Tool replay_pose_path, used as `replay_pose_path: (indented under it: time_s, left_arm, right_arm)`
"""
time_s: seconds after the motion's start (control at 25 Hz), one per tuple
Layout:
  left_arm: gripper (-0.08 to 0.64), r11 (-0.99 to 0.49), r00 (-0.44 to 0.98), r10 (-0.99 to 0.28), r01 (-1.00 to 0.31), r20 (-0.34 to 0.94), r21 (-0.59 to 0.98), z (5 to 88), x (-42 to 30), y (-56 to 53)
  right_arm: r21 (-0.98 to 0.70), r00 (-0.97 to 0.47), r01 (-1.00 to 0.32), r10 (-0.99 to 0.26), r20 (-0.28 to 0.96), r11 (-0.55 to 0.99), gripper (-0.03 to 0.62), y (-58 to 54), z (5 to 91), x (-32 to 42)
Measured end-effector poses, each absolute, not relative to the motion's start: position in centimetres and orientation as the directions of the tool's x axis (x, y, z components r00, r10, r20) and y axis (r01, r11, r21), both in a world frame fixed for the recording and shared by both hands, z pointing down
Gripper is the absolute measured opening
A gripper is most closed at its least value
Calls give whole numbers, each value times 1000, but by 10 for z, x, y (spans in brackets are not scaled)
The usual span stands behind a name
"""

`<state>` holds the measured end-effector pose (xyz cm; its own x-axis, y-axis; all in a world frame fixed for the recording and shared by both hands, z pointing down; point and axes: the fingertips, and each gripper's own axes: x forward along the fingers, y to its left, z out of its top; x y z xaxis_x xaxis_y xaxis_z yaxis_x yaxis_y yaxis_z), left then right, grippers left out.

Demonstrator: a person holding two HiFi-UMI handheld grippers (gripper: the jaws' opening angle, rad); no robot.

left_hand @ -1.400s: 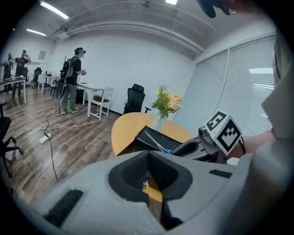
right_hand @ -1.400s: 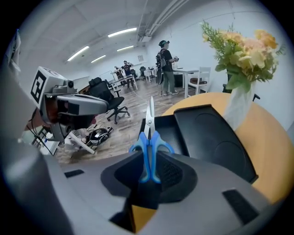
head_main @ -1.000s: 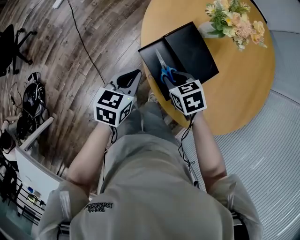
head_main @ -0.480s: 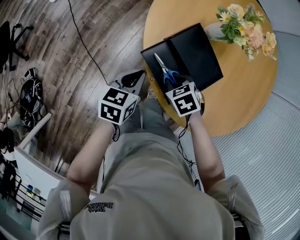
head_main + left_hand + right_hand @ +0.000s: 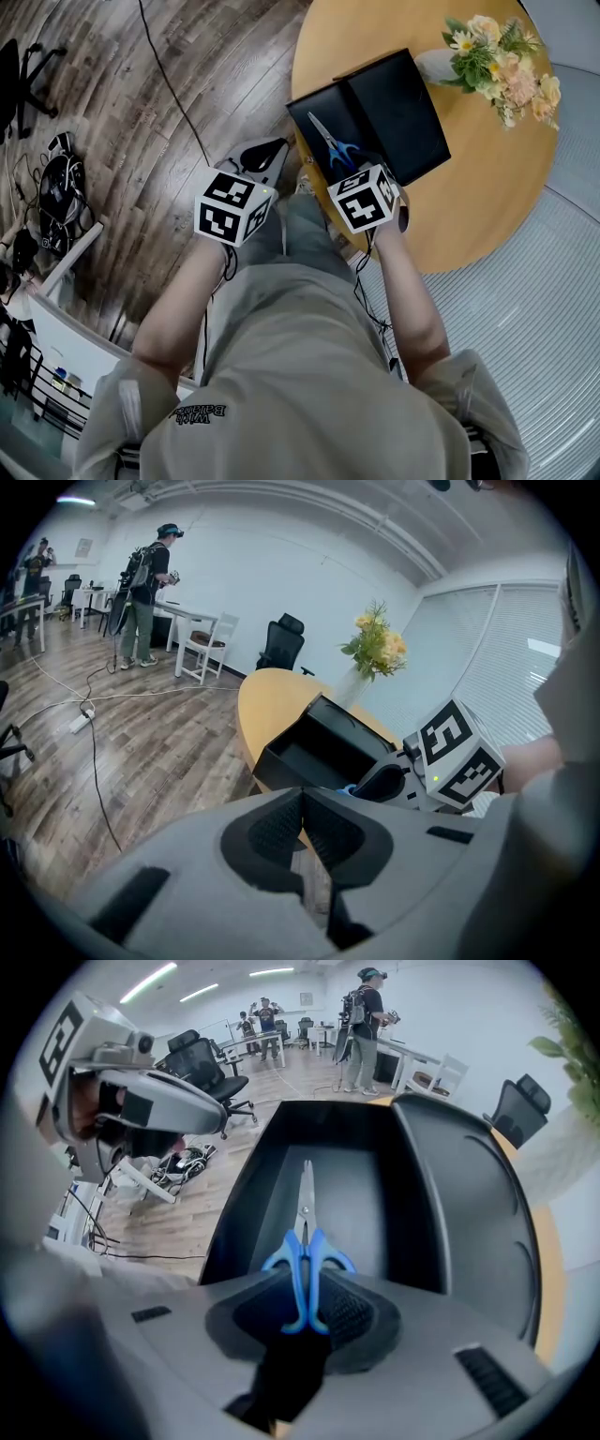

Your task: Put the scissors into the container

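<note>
Blue-handled scissors (image 5: 306,1241) point blades-first into the black container (image 5: 375,1162), held by their handles in my shut right gripper (image 5: 305,1302). From above, the scissors (image 5: 330,142) hang over the left compartment of the open black container (image 5: 394,108) on the round wooden table (image 5: 487,178), and the right gripper (image 5: 354,178) sits at the table's near edge. My left gripper (image 5: 255,161) is beside it over the floor, jaws pressed together with nothing between them; the left gripper view shows it (image 5: 302,827) shut, with the container (image 5: 319,752) ahead.
A vase of flowers (image 5: 497,61) stands on the table behind the container. A black cable (image 5: 173,94) runs across the wooden floor at the left. People, office chairs (image 5: 281,644) and white tables stand far off in the room.
The view has shifted a little; the right gripper with the scissors stays over the container's left compartment, slightly drawn back toward the table edge. The left gripper has barely moved.
</note>
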<state>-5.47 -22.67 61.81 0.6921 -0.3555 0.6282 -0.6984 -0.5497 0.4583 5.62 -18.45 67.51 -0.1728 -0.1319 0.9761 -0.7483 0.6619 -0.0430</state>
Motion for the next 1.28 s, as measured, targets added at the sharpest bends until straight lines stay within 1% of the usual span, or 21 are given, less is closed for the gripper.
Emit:
replay_pose_path:
  time_s: [0.36, 0.6, 0.84, 1.0, 1.28]
  left_arm:
    - [21, -570, 690, -377, -699, 618, 433, 600, -59, -228]
    - [21, -603, 700, -414, -689, 582, 401, 567, -55, -231]
    - [21, -641, 701, -465, -688, 541, 341, 525, -53, -238]
    - [21, -660, 701, -507, -690, 502, 296, 490, -52, -246]
    - [21, -680, 699, -584, -699, 413, 221, 424, -50, -254]
  right_arm:
    - [-25, -199, -774, -205, 958, 632, 97, -192, 655, 56]
    - [6, -244, -790, -323, 914, 614, 95, -207, 611, 52]
    - [-16, -355, -814, -476, 805, 580, 83, -225, 552, 44]
    - [25, -372, -818, -562, 739, 574, 72, -237, 511, 49]
    - [39, -421, -844, -706, 570, 535, 55, -256, 420, 64]
